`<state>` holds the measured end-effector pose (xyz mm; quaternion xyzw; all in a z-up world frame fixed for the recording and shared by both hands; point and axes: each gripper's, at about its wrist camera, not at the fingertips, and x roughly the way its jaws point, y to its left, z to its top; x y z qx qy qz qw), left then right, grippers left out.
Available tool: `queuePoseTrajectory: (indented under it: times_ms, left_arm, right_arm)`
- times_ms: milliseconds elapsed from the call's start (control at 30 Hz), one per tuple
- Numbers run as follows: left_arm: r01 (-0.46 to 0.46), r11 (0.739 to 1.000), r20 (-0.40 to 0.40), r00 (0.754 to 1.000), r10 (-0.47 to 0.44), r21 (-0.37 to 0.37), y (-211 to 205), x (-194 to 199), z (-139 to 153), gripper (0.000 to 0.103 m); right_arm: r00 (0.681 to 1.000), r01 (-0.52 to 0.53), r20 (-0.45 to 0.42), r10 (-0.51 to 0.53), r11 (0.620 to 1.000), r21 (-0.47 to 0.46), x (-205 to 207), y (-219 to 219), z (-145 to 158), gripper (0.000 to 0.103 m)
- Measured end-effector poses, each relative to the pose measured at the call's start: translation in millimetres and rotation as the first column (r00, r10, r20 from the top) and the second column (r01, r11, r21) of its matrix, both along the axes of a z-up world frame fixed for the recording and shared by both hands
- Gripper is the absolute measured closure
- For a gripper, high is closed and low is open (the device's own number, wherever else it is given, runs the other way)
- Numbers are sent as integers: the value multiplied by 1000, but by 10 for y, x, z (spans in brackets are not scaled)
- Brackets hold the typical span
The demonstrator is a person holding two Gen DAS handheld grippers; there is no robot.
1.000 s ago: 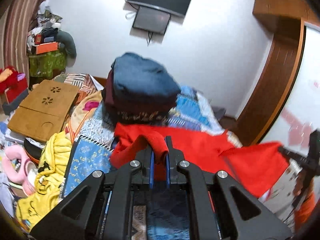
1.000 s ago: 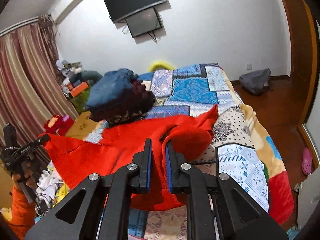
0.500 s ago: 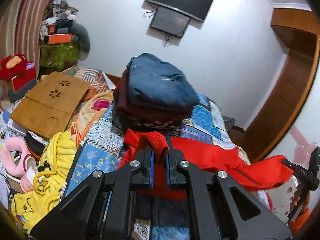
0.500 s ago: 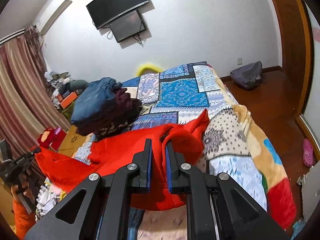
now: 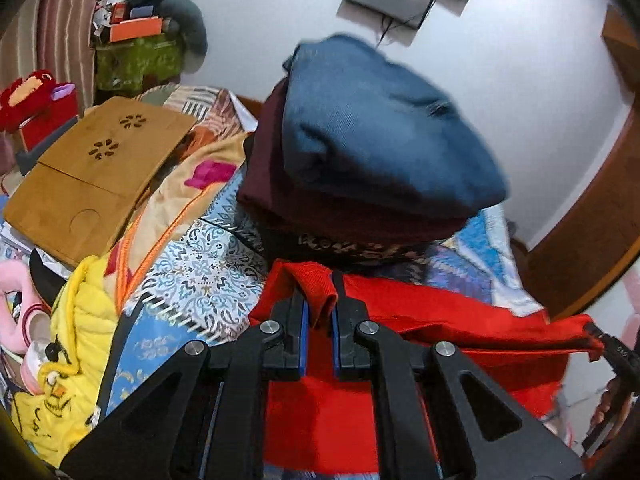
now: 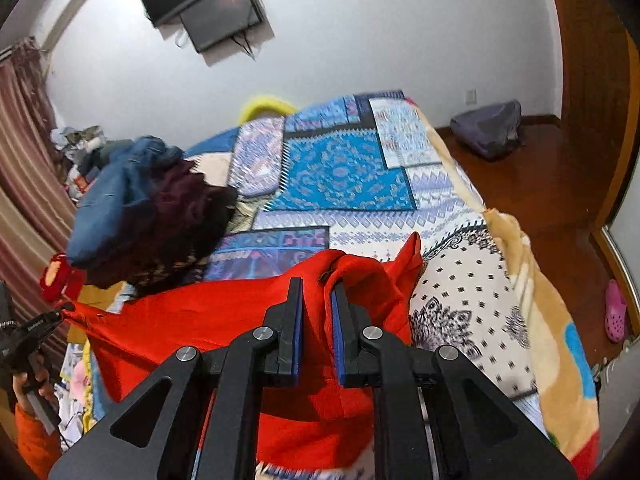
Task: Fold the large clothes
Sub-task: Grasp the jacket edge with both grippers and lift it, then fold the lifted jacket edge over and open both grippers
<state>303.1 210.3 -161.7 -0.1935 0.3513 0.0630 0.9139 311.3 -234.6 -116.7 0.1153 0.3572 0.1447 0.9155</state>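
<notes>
Both grippers clamped on red garment over bed.

L gripper (image 5: 319,312) jaws clenched on a bunched fold of the red garment (image 5: 460,320); R gripper (image 6: 317,312) jaws likewise pinch a fold of it near its other end. Garment hangs stretched btwn the two, above the patchwork bedspread (image 6: 344,176), its lower part draping toward the near edge. Folded pile (image 5: 380,152) w/ blue item on top sits on bed just behind garment. Wooden tray (image 5: 92,176) at bed's left side.
</notes>
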Motion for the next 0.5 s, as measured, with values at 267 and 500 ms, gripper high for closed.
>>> queuePoseTrajectory:
  times_ms: [267, 500]
  left_arm:
    - [12, 993, -91, 996, -2, 114, -179, 401, -305, 95]
    - [53, 987, -94, 995, -39, 153, -322, 423, -195, 64]
  right_arm:
    - [996, 65, -58, -65, 998, 8, 340, -31, -181, 83]
    - [994, 101, -36, -101, 995, 11, 273, -93, -7, 63]
